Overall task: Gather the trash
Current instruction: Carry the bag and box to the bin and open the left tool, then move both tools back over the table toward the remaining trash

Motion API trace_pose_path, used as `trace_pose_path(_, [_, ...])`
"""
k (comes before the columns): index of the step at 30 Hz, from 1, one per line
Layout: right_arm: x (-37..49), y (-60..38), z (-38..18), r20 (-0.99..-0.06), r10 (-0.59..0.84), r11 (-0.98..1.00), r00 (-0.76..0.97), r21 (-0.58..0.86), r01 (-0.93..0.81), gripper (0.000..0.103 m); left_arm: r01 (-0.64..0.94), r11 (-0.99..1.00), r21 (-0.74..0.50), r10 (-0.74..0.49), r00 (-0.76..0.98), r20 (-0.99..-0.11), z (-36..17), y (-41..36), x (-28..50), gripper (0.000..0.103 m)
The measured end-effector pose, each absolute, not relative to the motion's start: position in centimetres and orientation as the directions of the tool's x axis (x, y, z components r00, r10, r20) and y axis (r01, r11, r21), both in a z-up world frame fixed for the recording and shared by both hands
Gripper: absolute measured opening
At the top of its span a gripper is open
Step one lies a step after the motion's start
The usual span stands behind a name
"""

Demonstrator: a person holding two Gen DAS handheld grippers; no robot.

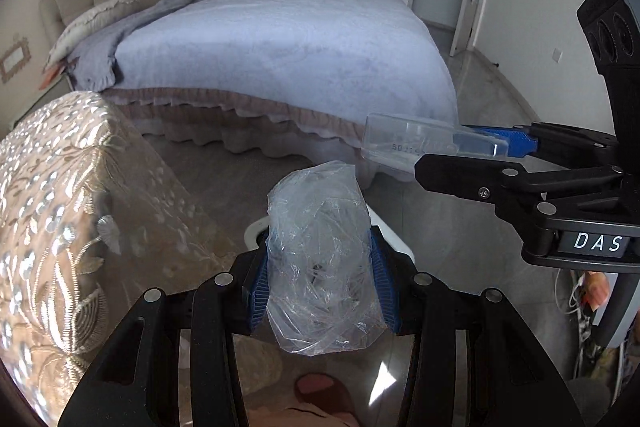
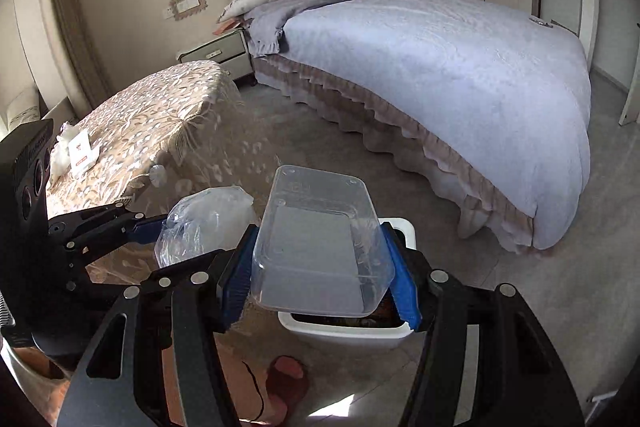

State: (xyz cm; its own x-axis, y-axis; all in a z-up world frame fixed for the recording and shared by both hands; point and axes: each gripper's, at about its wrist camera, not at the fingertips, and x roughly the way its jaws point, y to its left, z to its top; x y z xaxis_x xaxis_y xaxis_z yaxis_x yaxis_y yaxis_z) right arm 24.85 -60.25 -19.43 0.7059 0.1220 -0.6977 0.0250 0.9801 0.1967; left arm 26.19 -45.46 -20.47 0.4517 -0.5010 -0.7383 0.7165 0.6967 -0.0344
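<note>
Holding both bits of trash over the white bin [image 2: 394, 335] so they'll drop straight in: left claw [image 1: 320, 287] clamped on the crumpled plastic bag [image 1: 320, 267], right claw [image 2: 320, 275] w/ the clear plastic tub [image 2: 320, 243] squeezed btwn its pads.

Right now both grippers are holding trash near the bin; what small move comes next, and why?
Probably open the right gripper: its clear plastic container hangs directly over the white bin, whose opening shows beneath it. The left gripper, clamped on the crumpled plastic bag, looks near the bin's rim and can follow.
</note>
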Motion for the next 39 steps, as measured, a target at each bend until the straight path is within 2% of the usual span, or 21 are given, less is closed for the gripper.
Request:
trace_pose_path(9, [30.5, -62.7, -26.6, -0.782, 0.143, 0.973, 0.606, 0.224, 0.058, 0.06, 0.698, 0.707, -0.114, -0.46, 0.331, -0.824, -28.8, -49.4, 31.5, 0.044])
trace_pose_path(16, [33.8, -63.1, -31.9, -0.831, 0.152, 0.971, 0.535, 0.226, 0.074, 0.061, 0.686, 0.715, -0.136, -0.422, 0.268, -0.866, -33.1, -51.3, 34.1, 0.045])
trace_pose_path(17, [34.3, -63.2, -32.7, -0.84, 0.163, 0.97, 0.517, 0.233, 0.073, 0.061, 0.68, 0.719, -0.143, -0.418, 0.259, -0.871, -33.6, -51.4, 34.3, 0.049])
trace_pose_path(18, [34.7, -63.4, -33.5, -0.85, 0.169, 0.969, 0.499, 0.237, 0.075, 0.07, 0.677, 0.719, -0.155, -0.418, 0.244, -0.875, -34.0, -51.6, 34.6, 0.054])
trace_pose_path(19, [35.1, -63.5, -34.2, -0.86, 0.173, 0.969, 0.48, 0.236, 0.073, 0.099, 0.674, 0.72, -0.167, -0.42, 0.231, -0.878, -34.3, -51.8, 34.7, 0.077])
trace_pose_path(20, [35.3, -63.5, -34.7, -0.86, 0.186, 0.968, 0.475, 0.244, 0.062, 0.097, 0.672, 0.72, -0.17, -0.424, 0.233, -0.875, -34.4, -51.9, 35.1, 0.098])
trace_pose_path(22, [35.6, -63.9, -35.5, -0.855, 0.225, 0.955, 0.467, 0.288, 0.066, 0.099, 0.686, 0.714, -0.143, -0.423, 0.259, -0.869, -34.4, -52.0, 35.0, 0.098])
trace_pose_path(29, [34.9, -64.2, -34.8, -0.846, 0.122, 0.977, 0.519, 0.196, 0.089, 0.099, 0.671, 0.731, -0.124, -0.43, 0.313, -0.847, -34.2, -51.5, 34.9, 0.098])
trace_pose_path(34, [32.4, -65.6, -30.9, -0.761, 0.045, 0.968, 0.647, 0.194, 0.161, 0.099, 0.673, 0.728, -0.133, -0.478, 0.358, -0.802, -32.9, -50.8, 34.0, 0.098])
trace_pose_path(39, [28.3, -65.8, -24.7, -0.632, -0.132, 0.953, 0.764, 0.132, 0.274, 0.099, 0.668, 0.715, -0.207, -0.562, 0.373, -0.738, -30.0, -50.1, 32.6, 0.098])
